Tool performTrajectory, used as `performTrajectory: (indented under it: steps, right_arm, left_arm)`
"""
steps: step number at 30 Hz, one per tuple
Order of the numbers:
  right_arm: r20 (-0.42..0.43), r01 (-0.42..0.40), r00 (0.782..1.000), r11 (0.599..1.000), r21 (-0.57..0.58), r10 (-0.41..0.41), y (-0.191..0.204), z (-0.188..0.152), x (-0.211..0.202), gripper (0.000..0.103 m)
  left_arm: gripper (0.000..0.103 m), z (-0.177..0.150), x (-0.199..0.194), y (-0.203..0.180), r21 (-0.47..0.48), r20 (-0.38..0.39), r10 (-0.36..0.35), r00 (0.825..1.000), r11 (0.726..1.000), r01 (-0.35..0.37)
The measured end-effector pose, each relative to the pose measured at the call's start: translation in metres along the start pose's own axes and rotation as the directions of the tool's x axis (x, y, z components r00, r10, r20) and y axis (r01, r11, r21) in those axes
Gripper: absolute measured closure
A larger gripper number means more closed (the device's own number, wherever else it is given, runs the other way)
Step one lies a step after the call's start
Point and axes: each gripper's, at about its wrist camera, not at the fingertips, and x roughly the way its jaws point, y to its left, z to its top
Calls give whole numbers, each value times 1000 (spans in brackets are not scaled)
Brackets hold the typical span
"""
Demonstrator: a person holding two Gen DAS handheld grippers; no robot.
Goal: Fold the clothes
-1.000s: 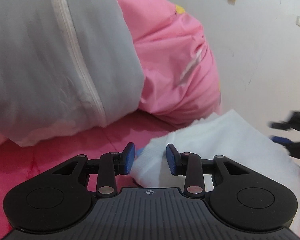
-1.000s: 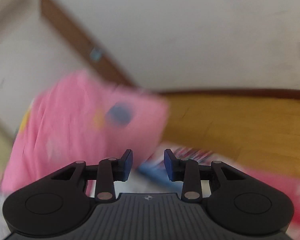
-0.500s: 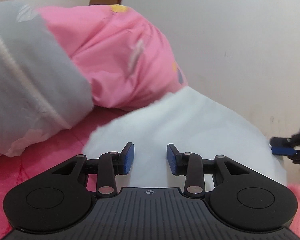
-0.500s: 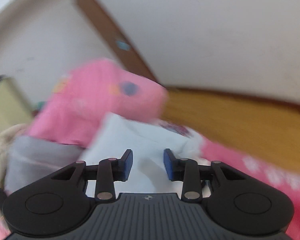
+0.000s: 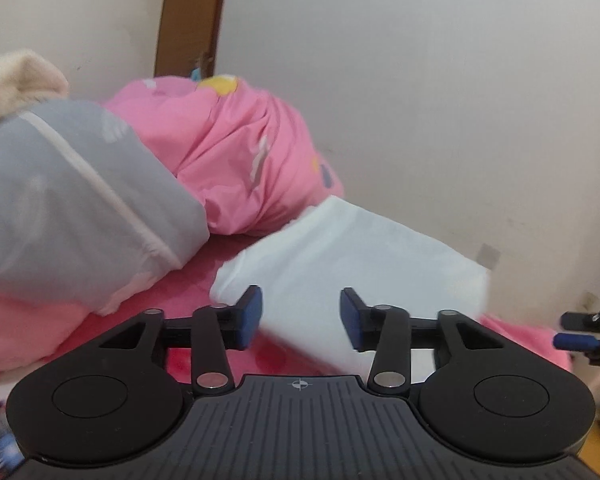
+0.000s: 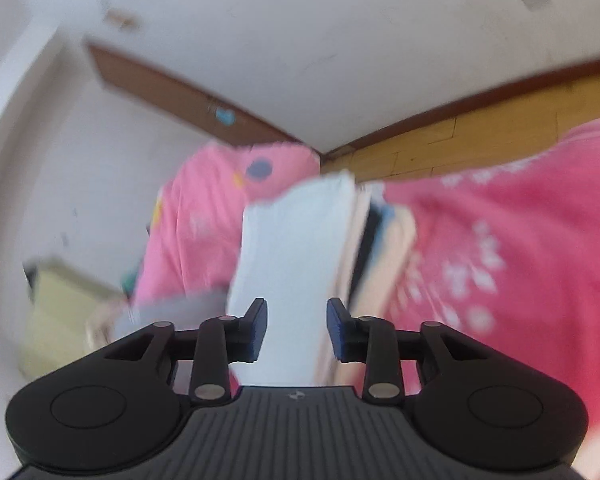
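Note:
A folded white garment (image 5: 352,256) lies on the pink bed sheet (image 5: 204,276), on top of a stack of folded clothes (image 6: 384,248) that shows in the right wrist view. My left gripper (image 5: 301,317) is open and empty just in front of the white garment's near edge. My right gripper (image 6: 297,328) is open and empty above the same white garment (image 6: 296,248); its fingertips (image 5: 576,340) show at the right edge of the left wrist view.
A grey zipped bag (image 5: 72,204) and a bunched pink quilt (image 5: 240,160) lie behind the garment on the left. White walls (image 5: 440,100) and a brown door frame (image 5: 188,16) stand behind the bed. A wooden floor (image 6: 480,144) lies beyond it.
Both grippers have pulled back and swung; the left view has risen, so the white garment sits farther off. The right view has turned from the wall and floor onto the folded stack.

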Motion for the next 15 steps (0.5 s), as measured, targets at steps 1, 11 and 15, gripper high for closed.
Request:
performTrajectory:
  steps: [1, 11, 15]
  right_arm:
    - [0, 17, 1000, 998, -54, -17, 10, -16, -9, 62]
    - [146, 229, 973, 853, -469, -181, 120, -181, -115, 25]
    - [212, 307, 951, 763, -569, -225, 159, -228, -141, 7]
  left_arm:
    - [50, -4, -21, -4, 8, 0, -4, 1000, 1000, 4]
    - [0, -63, -197, -44, -67, 93, 7, 996, 998, -1]
    - [0, -78, -236, -60, -84, 83, 60, 995, 995, -53]
